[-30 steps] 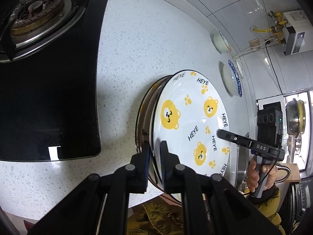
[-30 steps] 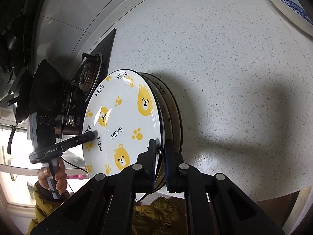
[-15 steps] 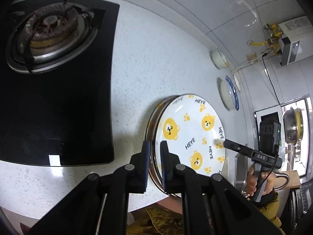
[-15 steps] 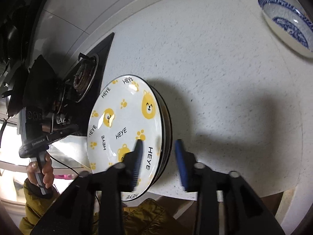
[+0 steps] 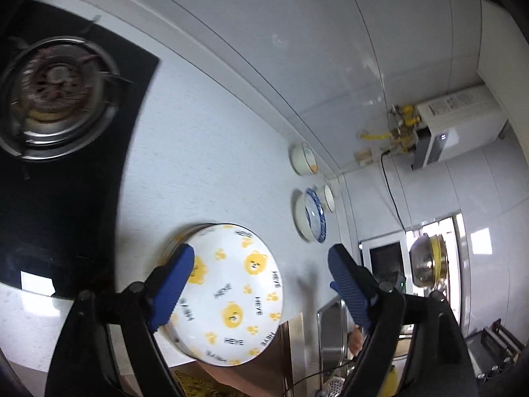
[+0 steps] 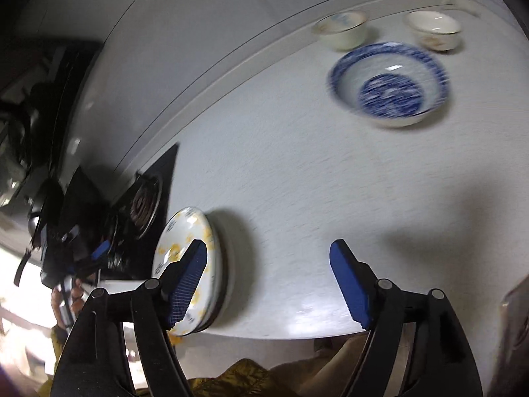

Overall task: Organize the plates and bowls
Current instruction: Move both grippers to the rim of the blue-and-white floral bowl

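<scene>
Bear-print HEYE plate (image 5: 231,292) sits atop a plate stack (image 6: 220,264) at the tabletop (image 5: 205,165) front edge, beside the gas hob (image 5: 56,152). Left tongs (image 5: 261,289) just opened wide, empty, over the plate. Right tongs (image 6: 267,284) also just opened wide, empty. Blue-patterned bowl (image 6: 390,84) and two small bowls (image 6: 342,29) near the wall.

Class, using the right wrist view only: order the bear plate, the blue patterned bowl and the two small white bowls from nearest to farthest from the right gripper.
1. Bear plate, by the right gripper's left finger, atop the stack.
2. Blue patterned bowl, upper right on the counter.
3. Two small white bowls, by the wall; too close to call.
</scene>
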The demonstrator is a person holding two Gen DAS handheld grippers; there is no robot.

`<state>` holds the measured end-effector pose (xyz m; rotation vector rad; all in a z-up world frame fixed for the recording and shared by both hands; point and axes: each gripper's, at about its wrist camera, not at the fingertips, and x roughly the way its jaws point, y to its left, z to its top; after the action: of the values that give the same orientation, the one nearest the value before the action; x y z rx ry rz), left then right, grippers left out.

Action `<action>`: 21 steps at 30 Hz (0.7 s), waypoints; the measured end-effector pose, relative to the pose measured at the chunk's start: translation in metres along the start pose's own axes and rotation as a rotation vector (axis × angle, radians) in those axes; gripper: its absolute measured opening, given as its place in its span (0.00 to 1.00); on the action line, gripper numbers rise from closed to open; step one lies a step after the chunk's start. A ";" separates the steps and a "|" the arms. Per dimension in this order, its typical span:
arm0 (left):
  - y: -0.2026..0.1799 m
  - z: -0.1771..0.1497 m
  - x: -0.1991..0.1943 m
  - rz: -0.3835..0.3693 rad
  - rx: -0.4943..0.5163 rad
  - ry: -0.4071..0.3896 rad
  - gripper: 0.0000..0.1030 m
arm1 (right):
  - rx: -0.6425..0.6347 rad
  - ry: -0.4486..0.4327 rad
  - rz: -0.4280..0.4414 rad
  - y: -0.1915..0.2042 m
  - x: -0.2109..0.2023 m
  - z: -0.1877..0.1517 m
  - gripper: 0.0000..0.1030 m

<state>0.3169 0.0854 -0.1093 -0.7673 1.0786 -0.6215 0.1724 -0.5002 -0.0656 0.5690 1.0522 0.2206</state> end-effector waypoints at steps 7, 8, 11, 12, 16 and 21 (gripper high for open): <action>-0.075 -0.005 0.109 0.070 0.122 0.170 0.81 | 0.110 -0.080 -0.069 -0.081 -0.030 0.061 0.80; -0.084 -0.008 0.125 0.088 0.137 0.184 0.81 | 0.116 -0.080 -0.071 -0.090 -0.031 0.070 0.80; -0.112 -0.011 0.184 0.145 0.183 0.224 0.81 | 0.120 -0.068 -0.073 -0.118 -0.030 0.099 0.80; -0.121 -0.011 0.207 0.164 0.190 0.235 0.81 | 0.118 -0.061 -0.073 -0.126 -0.027 0.110 0.80; -0.141 -0.003 0.282 0.231 0.192 0.267 0.81 | 0.092 -0.024 -0.077 -0.149 -0.007 0.148 0.80; -0.148 0.013 0.358 0.299 0.159 0.289 0.81 | 0.070 0.023 -0.040 -0.172 0.014 0.178 0.80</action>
<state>0.4444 -0.2741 -0.1785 -0.3736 1.3598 -0.5636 0.3173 -0.6979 -0.1035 0.6092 1.0964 0.1560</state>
